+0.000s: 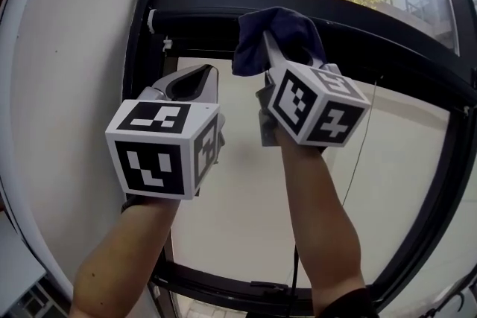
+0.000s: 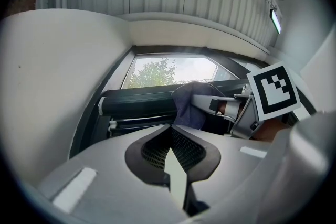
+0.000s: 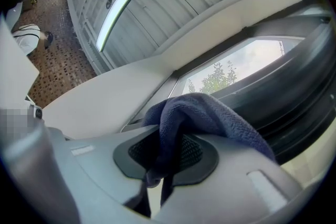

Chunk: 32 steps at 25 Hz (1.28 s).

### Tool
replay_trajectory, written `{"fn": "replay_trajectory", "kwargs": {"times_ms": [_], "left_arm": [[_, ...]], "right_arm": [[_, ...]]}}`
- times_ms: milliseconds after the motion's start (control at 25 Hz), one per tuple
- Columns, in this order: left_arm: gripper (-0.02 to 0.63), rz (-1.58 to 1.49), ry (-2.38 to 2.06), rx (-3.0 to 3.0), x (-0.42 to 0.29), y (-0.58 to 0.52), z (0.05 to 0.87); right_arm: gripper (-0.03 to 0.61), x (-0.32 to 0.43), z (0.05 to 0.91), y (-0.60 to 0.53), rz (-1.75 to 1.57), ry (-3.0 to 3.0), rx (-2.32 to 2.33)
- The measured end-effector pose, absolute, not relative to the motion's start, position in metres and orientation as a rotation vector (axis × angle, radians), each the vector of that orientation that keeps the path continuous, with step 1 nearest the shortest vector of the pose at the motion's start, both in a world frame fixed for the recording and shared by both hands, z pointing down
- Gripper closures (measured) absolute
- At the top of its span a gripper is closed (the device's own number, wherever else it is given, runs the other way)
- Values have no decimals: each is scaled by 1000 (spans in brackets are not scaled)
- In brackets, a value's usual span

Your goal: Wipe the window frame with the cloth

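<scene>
A dark blue cloth (image 1: pixel 277 32) is bunched against the black top bar of the window frame (image 1: pixel 201 2). My right gripper (image 1: pixel 268 52) is shut on the cloth, which hides its tips. In the right gripper view the cloth (image 3: pixel 210 115) drapes over the jaws and is pinched between them, with the black frame (image 3: pixel 299 97) just beyond. My left gripper (image 1: pixel 195 80) is shut with nothing in it, lower and to the left, short of the frame. The left gripper view shows the cloth (image 2: pixel 188 105) and the frame bar (image 2: pixel 136 101) ahead.
A white wall (image 1: pixel 67 86) runs along the left side of the frame. Below the bar is a pale glass pane (image 1: pixel 246 205), and a thin cord (image 1: pixel 359 153) hangs at the right. The black lower rail (image 1: pixel 223 287) lies under my forearms.
</scene>
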<state>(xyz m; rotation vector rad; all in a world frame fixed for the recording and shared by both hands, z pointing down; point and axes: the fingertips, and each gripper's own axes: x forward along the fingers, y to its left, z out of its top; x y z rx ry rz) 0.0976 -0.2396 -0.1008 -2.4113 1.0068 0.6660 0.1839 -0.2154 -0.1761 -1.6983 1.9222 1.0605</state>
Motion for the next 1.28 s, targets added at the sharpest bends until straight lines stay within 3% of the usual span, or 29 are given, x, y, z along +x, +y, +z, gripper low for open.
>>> {"fn": "replay_trajectory", "kwargs": {"times_ms": [1280], "left_arm": [[620,670,692,-2555,280,-153,-94]], "right_arm": [[511,324,-181,-99,1130,1814,-1753]]}}
